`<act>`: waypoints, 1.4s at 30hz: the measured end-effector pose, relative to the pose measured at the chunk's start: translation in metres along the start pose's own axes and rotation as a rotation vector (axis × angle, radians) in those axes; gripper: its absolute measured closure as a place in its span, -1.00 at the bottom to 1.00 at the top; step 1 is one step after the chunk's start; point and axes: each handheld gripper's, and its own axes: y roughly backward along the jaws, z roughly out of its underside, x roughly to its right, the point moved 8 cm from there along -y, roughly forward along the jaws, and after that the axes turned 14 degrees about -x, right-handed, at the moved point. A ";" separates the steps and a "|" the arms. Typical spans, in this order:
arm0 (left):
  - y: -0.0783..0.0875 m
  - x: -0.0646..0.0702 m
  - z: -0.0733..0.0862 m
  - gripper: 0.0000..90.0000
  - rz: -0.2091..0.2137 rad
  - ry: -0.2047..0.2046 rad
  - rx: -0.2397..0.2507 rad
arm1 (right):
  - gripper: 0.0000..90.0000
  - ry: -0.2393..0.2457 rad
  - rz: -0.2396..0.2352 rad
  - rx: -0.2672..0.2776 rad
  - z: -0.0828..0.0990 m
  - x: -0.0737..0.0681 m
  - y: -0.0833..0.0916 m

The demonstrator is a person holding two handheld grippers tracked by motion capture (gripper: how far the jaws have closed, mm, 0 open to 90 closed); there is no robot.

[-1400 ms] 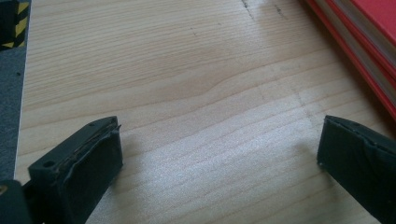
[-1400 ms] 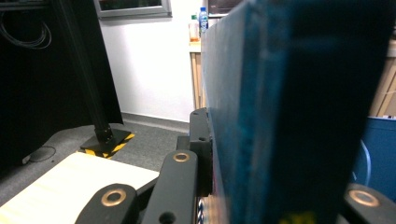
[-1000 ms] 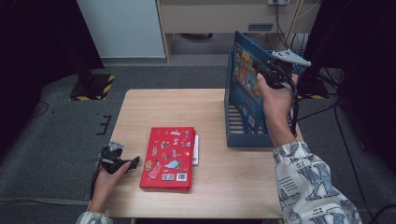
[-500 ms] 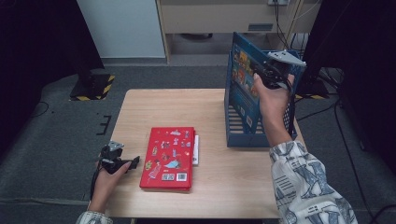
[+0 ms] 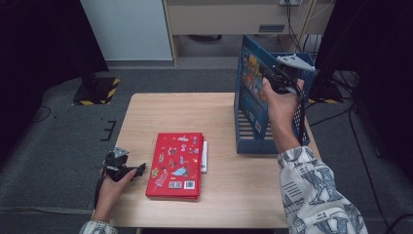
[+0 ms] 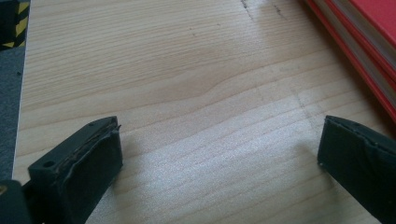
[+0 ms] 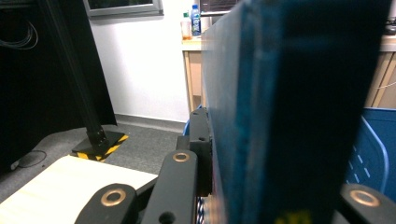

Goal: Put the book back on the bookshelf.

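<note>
Nearest the person, the left hand-held gripper [image 5: 127,170] is resting on the wooden surface [image 5: 224,195] with its jaws spread wide and nothing between them, just beside the red book [image 5: 176,164]. That book is lying flat on top of at least one more — white pages are showing at its right edge — so this stack is, by my reading, waiting its turn.

Farther off, the right hand-held gripper [image 5: 272,80] is pinching a blue picture book [image 5: 251,78] upright, its jaws pressed onto the cover. The book is standing in or just over the blue slatted file holder [image 5: 253,139] at the surface's far right corner — whether its lower edge is seated I cannot tell. The filing looks well under way for this one book, not yet released; the red stack is left.
</note>
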 end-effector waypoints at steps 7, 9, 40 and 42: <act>0.000 0.000 0.000 -1.00 0.000 -0.001 0.000 | 0.83 -0.007 0.000 -0.002 0.001 0.002 -0.005; 0.000 0.000 0.000 -1.00 0.000 -0.001 0.000 | 0.83 -0.011 0.002 -0.003 0.002 0.002 -0.008; -0.001 0.001 -0.001 -1.00 0.003 -0.005 0.001 | 0.83 -0.008 0.019 -0.024 0.047 0.003 -0.033; -0.001 0.001 -0.001 -1.00 0.003 -0.006 0.001 | 0.83 -0.008 0.020 -0.018 0.049 0.003 -0.032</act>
